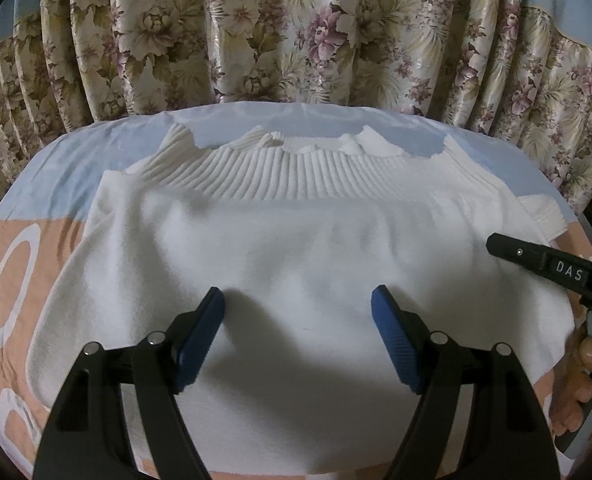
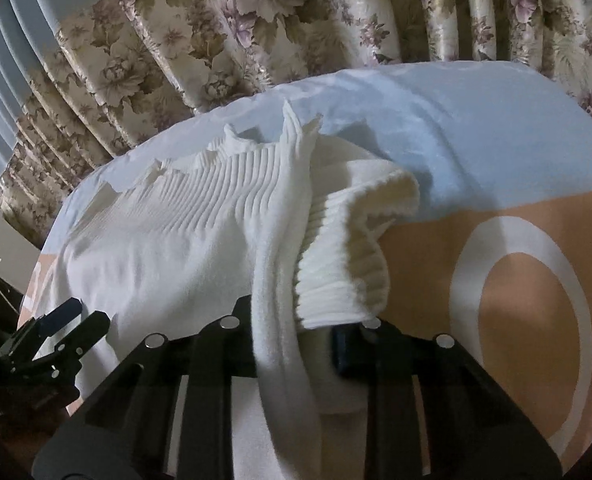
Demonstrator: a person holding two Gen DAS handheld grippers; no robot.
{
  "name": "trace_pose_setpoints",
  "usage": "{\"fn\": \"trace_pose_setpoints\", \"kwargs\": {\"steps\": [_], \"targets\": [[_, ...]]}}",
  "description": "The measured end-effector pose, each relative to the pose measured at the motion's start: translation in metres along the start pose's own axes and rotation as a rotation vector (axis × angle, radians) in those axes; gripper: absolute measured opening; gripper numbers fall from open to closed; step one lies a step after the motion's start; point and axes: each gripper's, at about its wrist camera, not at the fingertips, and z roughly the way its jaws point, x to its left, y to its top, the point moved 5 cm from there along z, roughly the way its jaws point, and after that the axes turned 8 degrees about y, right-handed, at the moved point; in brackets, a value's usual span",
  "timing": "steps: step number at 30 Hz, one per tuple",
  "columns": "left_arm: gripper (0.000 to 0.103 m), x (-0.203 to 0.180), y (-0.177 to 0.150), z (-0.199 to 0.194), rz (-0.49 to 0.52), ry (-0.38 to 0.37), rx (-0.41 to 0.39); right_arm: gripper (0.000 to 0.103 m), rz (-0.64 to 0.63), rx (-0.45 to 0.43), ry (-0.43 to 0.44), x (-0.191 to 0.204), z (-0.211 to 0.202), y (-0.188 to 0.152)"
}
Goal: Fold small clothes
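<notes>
Right gripper (image 2: 296,340) fingers (image 2: 342,350) buried under sweater (image 2: 280,280) fold.

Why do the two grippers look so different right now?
The left gripper is wide open and holds nothing; the right gripper is shut on the sweater's edge. The left one hovers over the flat middle of the sweater; the right one has bunched cloth draped between its fingers at the side. Both are black with blue pads, over the same white sweater on the bed.

A home bedroom: pleated floral curtains (image 1: 296,32) hang at twelve o'clock behind a bed under a blue-and-peach printed sheet (image 1: 12,240)
</notes>
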Motion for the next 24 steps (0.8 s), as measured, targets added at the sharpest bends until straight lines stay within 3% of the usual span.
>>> {"fn": "trace_pose_setpoints", "kwargs": {"steps": [10, 19, 24], "targets": [[0.076, -0.031, -0.001, -0.009, 0.024, -0.052, 0.002, 0.022, -0.045, -0.044, -0.017, 0.007, -0.025, 0.019], [0.076, -0.063, -0.004, -0.01, 0.038, -0.099, 0.027, 0.022, -0.051, -0.078, -0.102, -0.015, -0.058, 0.037], [0.078, -0.069, -0.008, -0.005, 0.027, -0.097, 0.039, 0.022, -0.103, -0.074, -0.108, 0.006, -0.066, 0.042]]}}
